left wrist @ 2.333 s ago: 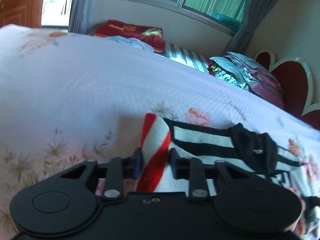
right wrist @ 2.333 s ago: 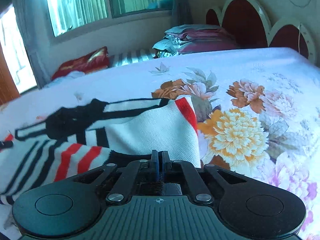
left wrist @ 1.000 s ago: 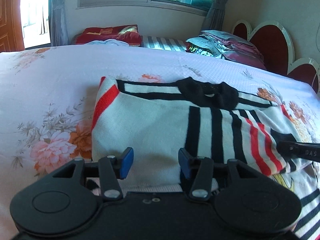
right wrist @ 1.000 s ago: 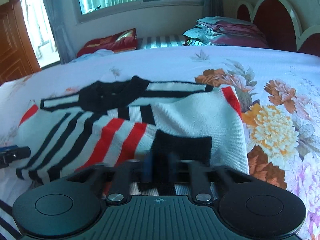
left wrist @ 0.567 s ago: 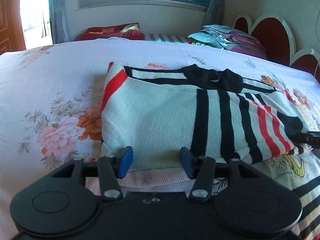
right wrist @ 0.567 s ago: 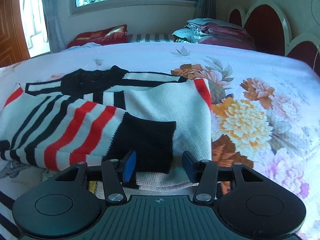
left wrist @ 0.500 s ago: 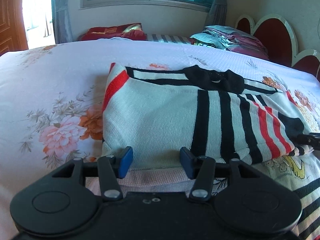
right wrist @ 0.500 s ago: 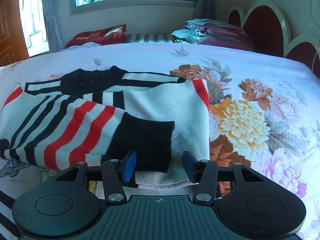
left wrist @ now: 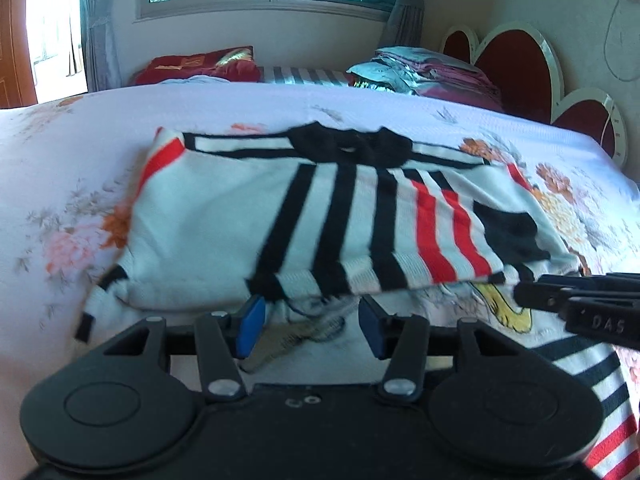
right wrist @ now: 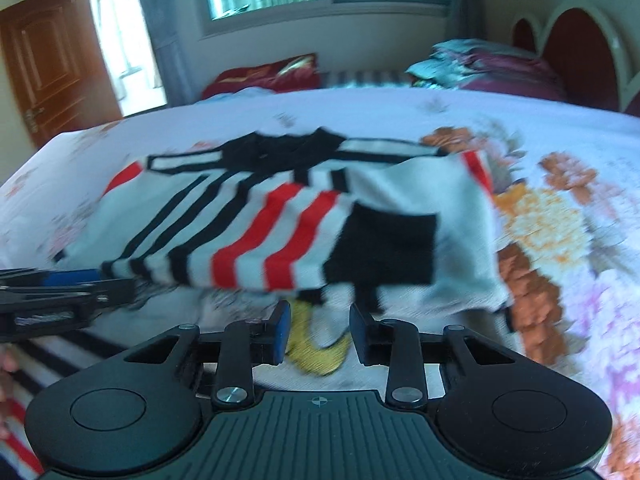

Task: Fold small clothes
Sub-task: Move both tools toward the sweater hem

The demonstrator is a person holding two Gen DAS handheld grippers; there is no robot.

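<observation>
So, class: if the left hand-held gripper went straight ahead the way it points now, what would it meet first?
Probably the near folded edge of the striped sweater, just beyond the open left hand-held gripper. Depth is uncertain; the pale garment underneath may come first.

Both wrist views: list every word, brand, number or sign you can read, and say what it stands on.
"DAS": raised letters on the black side of the right hand-held gripper, seen in the left wrist view.
Gold marks on the red cushion: too small to read.
Left hand-held gripper side marking in the right wrist view: blurred, unreadable.
</observation>
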